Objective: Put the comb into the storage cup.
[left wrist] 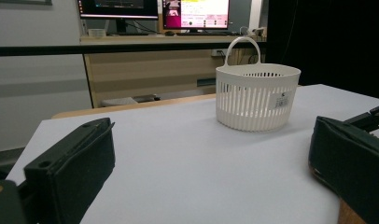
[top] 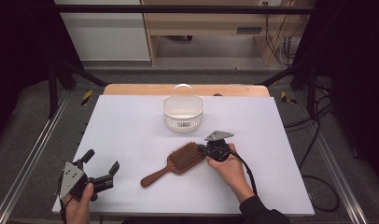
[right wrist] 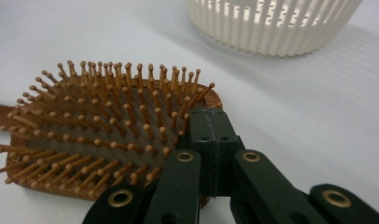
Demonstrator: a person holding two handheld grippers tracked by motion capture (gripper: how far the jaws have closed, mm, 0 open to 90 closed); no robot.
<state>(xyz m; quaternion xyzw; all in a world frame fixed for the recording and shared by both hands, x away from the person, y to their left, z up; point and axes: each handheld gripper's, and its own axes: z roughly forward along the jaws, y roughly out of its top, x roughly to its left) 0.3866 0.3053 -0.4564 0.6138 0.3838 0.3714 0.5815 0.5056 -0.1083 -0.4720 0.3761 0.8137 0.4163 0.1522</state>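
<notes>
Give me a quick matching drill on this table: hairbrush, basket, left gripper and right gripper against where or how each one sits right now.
Things:
1. wooden hairbrush
2. white slotted basket
3. left gripper
4. right gripper

States:
A. jaws wide apart with nothing between them, near corner of the table
B. upright toward the far edge, handle raised
C. lying flat, bristles up, mid-table
D. jaws pressed together at the rim of the brush head

Pairs: 1-C, 2-B, 3-A, 4-D
</notes>
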